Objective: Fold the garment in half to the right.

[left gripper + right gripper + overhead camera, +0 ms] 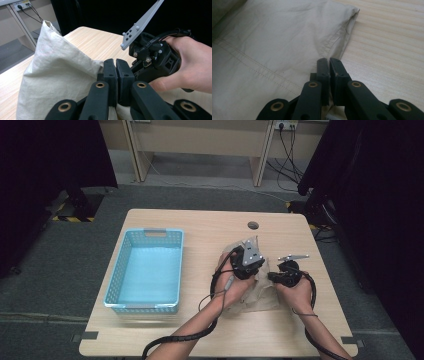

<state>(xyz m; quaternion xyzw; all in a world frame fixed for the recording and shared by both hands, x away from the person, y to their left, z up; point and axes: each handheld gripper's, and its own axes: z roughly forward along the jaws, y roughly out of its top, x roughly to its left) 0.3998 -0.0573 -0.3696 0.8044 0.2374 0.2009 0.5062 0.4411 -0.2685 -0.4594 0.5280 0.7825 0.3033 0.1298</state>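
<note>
A beige cloth [257,295] lies crumpled on the wooden table [200,227], right of centre. My left gripper [255,267] is shut on a fold of it. In the left gripper view the cloth [57,75] rises in a peak to the left of the closed jaws of my left gripper [115,61]. My right gripper [274,276] sits just to the right of the left one, jaws facing it. In its own view the right gripper [329,60] is shut on the hemmed edge of the cloth [274,50], which lies flat there. A hand holds the right gripper [155,60] close by.
A light blue plastic basket [116,275] stands on the table's left half with nothing in it. A round cable hole [253,225] sits near the far edge. Black cables trail from both grippers toward the near edge. Dark curtains flank the table.
</note>
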